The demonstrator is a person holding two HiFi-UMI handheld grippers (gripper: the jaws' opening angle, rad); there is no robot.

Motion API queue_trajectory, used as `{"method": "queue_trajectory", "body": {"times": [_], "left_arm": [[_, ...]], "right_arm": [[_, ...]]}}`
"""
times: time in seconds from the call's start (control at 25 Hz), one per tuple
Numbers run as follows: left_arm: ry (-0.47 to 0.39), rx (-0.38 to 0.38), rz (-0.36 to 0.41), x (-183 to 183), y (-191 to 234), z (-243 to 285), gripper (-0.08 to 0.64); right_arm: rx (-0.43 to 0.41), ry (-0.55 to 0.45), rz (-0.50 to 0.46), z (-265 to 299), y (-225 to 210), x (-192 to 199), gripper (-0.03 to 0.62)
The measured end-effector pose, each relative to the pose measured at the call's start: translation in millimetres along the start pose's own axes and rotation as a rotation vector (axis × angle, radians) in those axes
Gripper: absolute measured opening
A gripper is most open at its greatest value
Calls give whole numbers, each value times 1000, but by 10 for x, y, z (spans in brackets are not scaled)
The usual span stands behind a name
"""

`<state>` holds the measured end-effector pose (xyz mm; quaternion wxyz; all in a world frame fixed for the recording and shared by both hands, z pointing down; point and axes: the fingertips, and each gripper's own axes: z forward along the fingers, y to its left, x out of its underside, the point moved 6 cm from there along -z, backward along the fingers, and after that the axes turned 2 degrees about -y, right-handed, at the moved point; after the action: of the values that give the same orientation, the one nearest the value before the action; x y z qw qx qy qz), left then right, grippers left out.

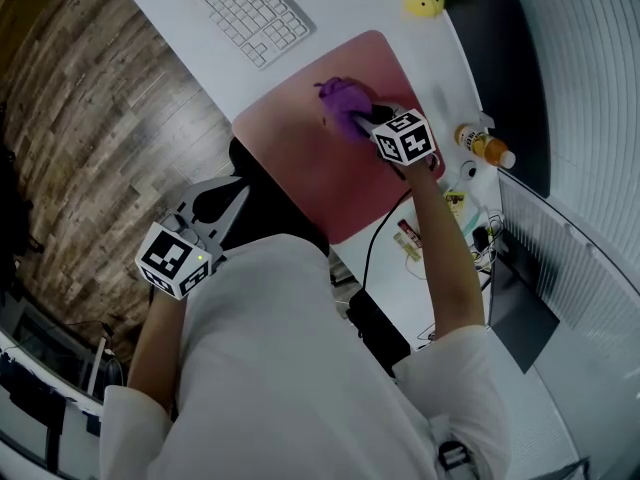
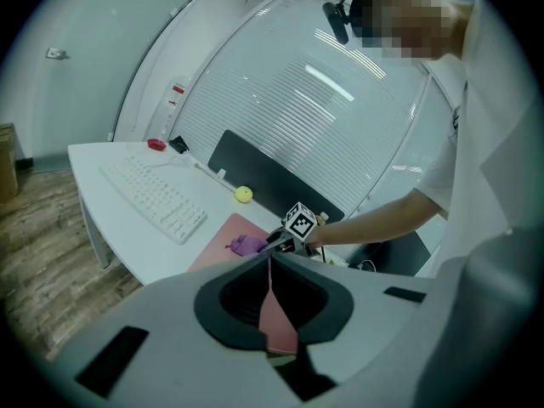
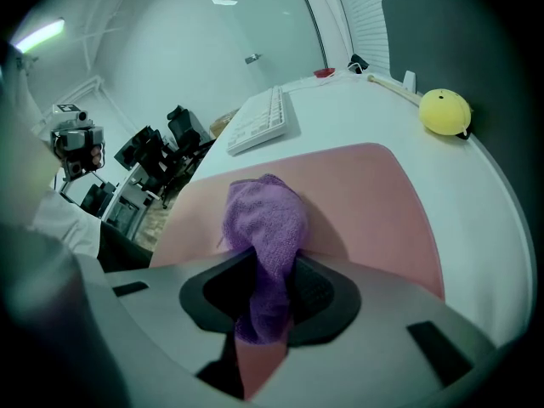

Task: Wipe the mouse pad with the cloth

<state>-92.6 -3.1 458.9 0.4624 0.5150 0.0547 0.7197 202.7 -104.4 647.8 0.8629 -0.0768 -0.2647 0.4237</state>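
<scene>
A pink mouse pad lies on the white desk. On its far part sits a bunched purple cloth. My right gripper is shut on the cloth and holds it down on the pad. In the right gripper view the cloth is clamped between the jaws over the pad. My left gripper hangs off the desk's near edge, apart from the pad. Its jaws are closed on nothing. From the left gripper view I see the cloth and the pad ahead.
A white keyboard lies left of the pad. A yellow toy sits at the desk's far side. An orange bottle, small items and cables crowd the right edge. Wooden floor lies to the left.
</scene>
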Motion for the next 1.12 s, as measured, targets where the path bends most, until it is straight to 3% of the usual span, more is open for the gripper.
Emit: {"method": "queue_trajectory", "body": {"times": [0.6, 1.12], "left_arm": [[20, 10, 6, -2, -88, 105, 25], [42, 7, 23, -14, -244, 241, 25]], "right_arm": [[94, -33, 43, -220, -525, -13, 114], [268, -123, 163, -484, -1040, 80, 114]]}}
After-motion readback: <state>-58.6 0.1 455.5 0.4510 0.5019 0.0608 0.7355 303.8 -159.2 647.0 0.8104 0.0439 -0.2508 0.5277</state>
